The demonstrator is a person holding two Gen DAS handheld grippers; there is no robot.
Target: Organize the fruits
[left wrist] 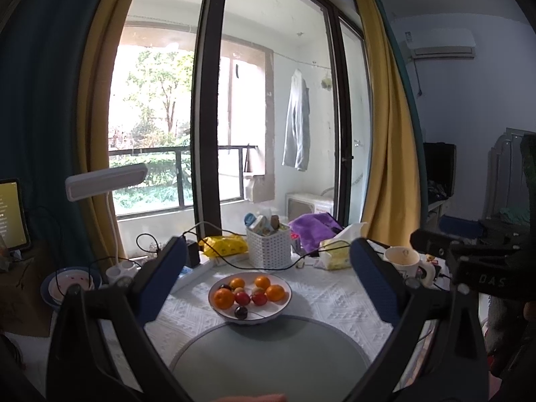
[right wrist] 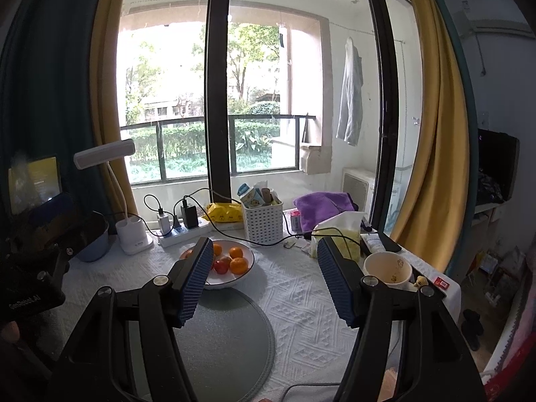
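White lattice basket [left wrist: 268, 247] at the table's [left wrist: 321, 305] far edge, purple cloth [left wrist: 313, 226] beside it; mug [left wrist: 402, 260] at the right edge; desk lamp [left wrist: 106, 181] far left.

In the right wrist view, the left pad of the right tongs [right wrist: 264, 278] hides part of the white fruit bowl [right wrist: 246, 269] and its oranges. The grey round mat [left wrist: 268, 361] is cut off by the bottom edge, and the items in the white basket [left wrist: 269, 251] are too small to identify.
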